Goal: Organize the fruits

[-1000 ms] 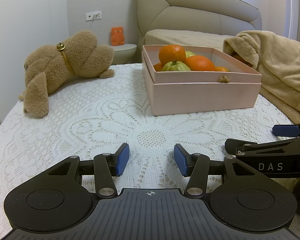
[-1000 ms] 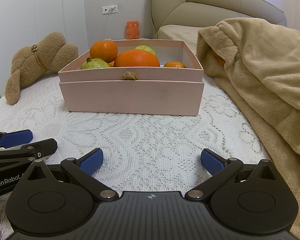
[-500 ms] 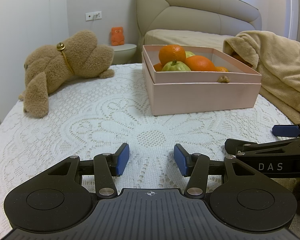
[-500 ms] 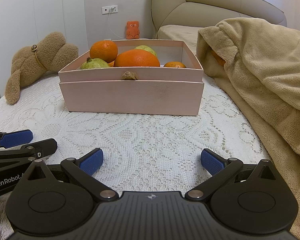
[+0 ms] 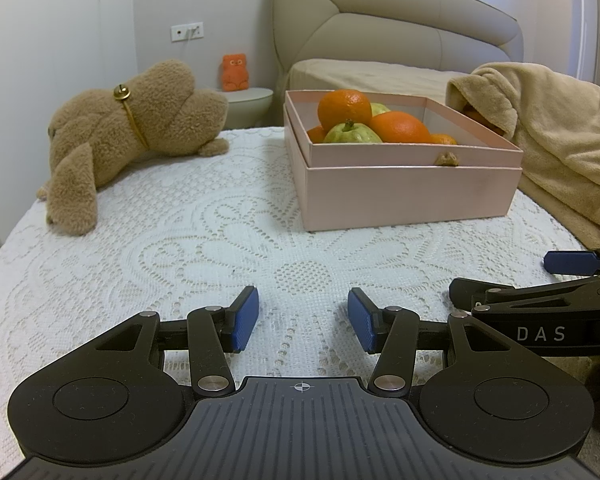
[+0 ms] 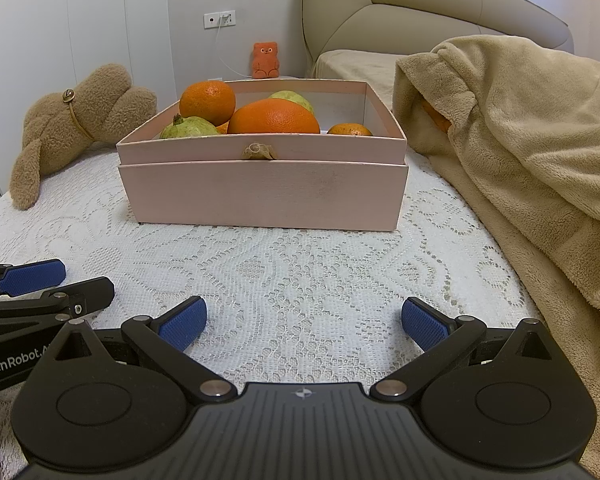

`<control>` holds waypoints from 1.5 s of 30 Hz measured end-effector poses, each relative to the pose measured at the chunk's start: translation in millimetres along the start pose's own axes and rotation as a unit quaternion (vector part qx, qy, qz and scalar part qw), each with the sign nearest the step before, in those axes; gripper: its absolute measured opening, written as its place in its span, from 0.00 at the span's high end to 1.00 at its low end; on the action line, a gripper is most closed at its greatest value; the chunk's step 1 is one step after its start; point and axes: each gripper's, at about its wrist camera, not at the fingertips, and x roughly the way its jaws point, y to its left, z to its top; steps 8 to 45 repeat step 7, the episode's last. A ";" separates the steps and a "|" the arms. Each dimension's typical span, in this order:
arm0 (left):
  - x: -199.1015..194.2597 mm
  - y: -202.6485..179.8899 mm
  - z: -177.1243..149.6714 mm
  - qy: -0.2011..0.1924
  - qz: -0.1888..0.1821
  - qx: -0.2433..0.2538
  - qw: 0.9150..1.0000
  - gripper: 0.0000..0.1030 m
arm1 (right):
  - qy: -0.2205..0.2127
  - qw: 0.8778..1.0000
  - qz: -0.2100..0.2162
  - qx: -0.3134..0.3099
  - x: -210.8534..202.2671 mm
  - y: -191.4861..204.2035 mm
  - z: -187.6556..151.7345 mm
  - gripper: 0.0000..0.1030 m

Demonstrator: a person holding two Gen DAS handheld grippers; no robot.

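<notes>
No movement is recorded since the earlier frames: both grippers, the box and the fruit are found in the same positions. In the left wrist view, the left gripper (image 5: 302, 317) is held low over the lace-covered counter (image 5: 180, 240), its blue-padded fingers (image 5: 246, 320) parted by a moderate gap with nothing between them. The pink box (image 5: 408, 196) is seen further back and to the right on the counter, loaded with oranges (image 5: 344, 107) and a green guava (image 5: 352, 134); a small knot (image 5: 447, 159) is noted on its front rim. A brown plush toy (image 5: 128, 128) is lying to the left of the box, well apart from it. A beige blanket (image 5: 560, 128) is heaped beside the right wall of the box. Part of the right gripper is seen at the right edge, one blue pad (image 5: 570, 263) showing. In the right wrist view, the right gripper (image 6: 304, 322) is likewise held low over the counter, its fingers (image 6: 182, 326) spread wide and empty. The box is seen straight ahead, with all visible loose fruit contained inside it. An orange object (image 6: 434, 116), only partly visible, is noted tucked under a fold of the blanket, right of the box. An orange bear figure (image 6: 265, 60) is standing on a surface behind the box.
</notes>
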 end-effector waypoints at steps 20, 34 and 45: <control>-0.1 -0.5 0.0 0.000 0.001 0.000 1.000 0.46 | 0.000 1.000 -0.001 -0.001 0.5 0.9 0.4 0.00; -0.1 -0.5 0.0 0.000 0.001 0.000 1.000 0.46 | 0.000 1.000 -0.001 -0.001 0.5 0.9 0.4 0.00; -0.1 -0.5 0.0 0.000 0.001 0.000 1.000 0.46 | 0.000 1.000 -0.001 -0.001 0.5 0.9 0.4 0.00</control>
